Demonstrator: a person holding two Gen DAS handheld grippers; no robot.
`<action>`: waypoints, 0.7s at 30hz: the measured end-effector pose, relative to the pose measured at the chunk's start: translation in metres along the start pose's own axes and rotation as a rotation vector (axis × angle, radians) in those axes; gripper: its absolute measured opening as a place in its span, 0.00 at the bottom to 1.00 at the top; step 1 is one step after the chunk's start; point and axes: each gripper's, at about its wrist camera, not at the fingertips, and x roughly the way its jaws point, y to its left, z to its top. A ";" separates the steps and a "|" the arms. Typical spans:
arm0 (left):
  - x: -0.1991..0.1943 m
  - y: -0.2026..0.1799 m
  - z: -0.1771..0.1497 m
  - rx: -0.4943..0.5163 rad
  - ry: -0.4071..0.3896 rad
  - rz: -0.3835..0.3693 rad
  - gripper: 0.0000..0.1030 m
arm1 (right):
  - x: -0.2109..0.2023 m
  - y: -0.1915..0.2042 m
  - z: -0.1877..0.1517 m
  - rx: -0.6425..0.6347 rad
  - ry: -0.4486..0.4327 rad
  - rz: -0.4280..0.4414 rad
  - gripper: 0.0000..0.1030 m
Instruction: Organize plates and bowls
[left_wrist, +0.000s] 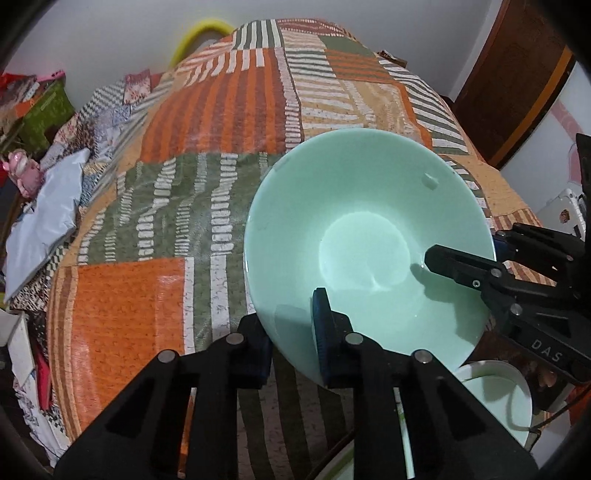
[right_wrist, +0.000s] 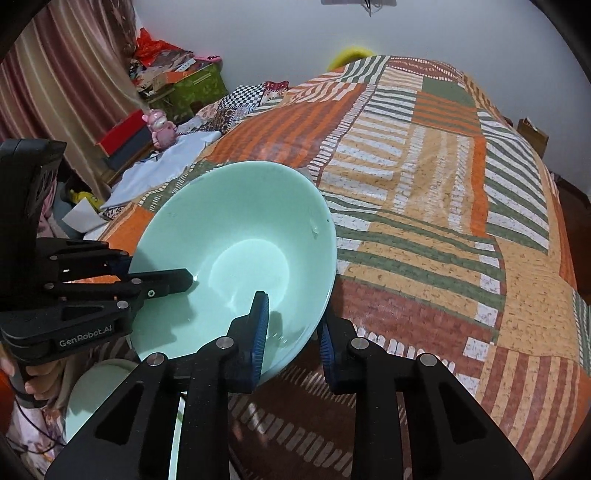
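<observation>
Tilting above a patchwork bedspread (left_wrist: 221, 155), a large mint-green bowl (left_wrist: 369, 229) is gripped at its rim from two sides. The left gripper (left_wrist: 291, 332) is narrowed onto the near rim, one blue-padded finger inside the bowl and the other outside against the wall. The right gripper (right_wrist: 291, 332) pinches the opposite edge of the rim in the same way, with one pad inside and one underneath.

The bowl appears glossy and rigid, probably glazed ceramic or glass, so it is judged to be slippery, breakable and fairly heavy for a rim pinch. A hold at the rim on two opposite sides, as seen, is judged the safest, with the bowl kept level.

A smaller pale bowl (left_wrist: 495, 398) is seen below, near the bed edge; beside it the curved rim of another pale dish is only partly in view.

The surface is a soft bed covered in orange, green and cream striped patches, likely unsteady for stacked dishes. A plain white wall (right_wrist: 277, 33) stands behind, striped curtains (right_wrist: 55, 74) hang at one side, and cluttered boxes (right_wrist: 192, 85) and a pink toy figure (right_wrist: 162, 129) are piled alongside.
</observation>
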 end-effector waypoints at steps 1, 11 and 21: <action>-0.002 -0.002 0.000 0.003 -0.007 0.006 0.19 | -0.002 0.000 0.000 0.006 -0.002 0.000 0.22; -0.037 -0.012 -0.004 0.015 -0.075 -0.007 0.19 | -0.037 0.006 -0.001 0.017 -0.073 -0.014 0.22; -0.094 -0.009 -0.028 -0.006 -0.155 0.002 0.19 | -0.076 0.039 -0.001 -0.028 -0.135 -0.008 0.22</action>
